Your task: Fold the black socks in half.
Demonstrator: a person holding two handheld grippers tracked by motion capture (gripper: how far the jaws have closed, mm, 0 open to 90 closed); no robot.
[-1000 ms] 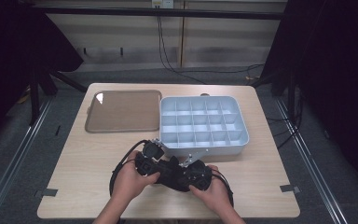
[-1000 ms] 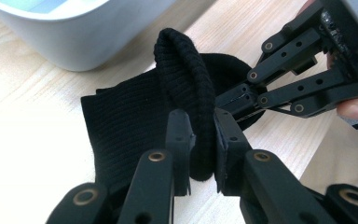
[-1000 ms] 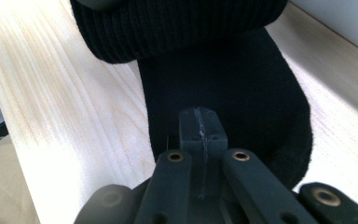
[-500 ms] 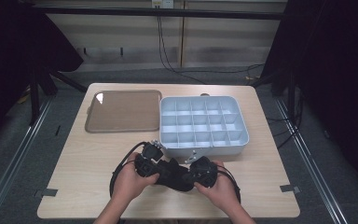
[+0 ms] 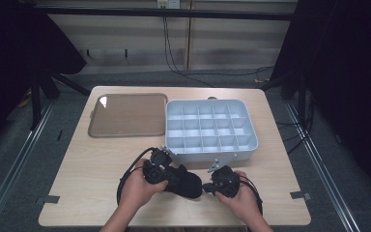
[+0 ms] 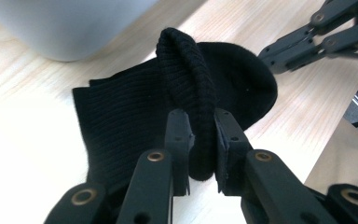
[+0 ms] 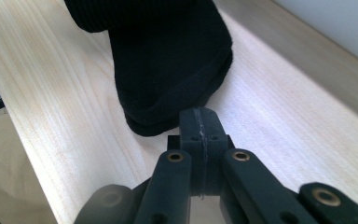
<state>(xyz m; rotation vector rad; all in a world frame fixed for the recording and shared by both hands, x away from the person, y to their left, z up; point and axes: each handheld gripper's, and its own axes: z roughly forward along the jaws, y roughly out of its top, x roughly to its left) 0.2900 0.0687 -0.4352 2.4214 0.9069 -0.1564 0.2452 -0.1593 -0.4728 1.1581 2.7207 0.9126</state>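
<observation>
The right tongs, pressed together and empty, are being drawn rightward off the sock; it is being pinched by the left tongs on the near table, so a regrip seems due.

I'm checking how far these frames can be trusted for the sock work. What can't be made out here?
- High view: how the left gripper grips the black sock; hands and gripper bodies cover it.
- Left gripper view: the sock's near end, behind the pads; the organizer box is cut off by the top edge.
- Right gripper view: the sock's upper part, cut off by the top edge.
- High view: whether the organizer box's compartments hold something tiny; too small.
</observation>
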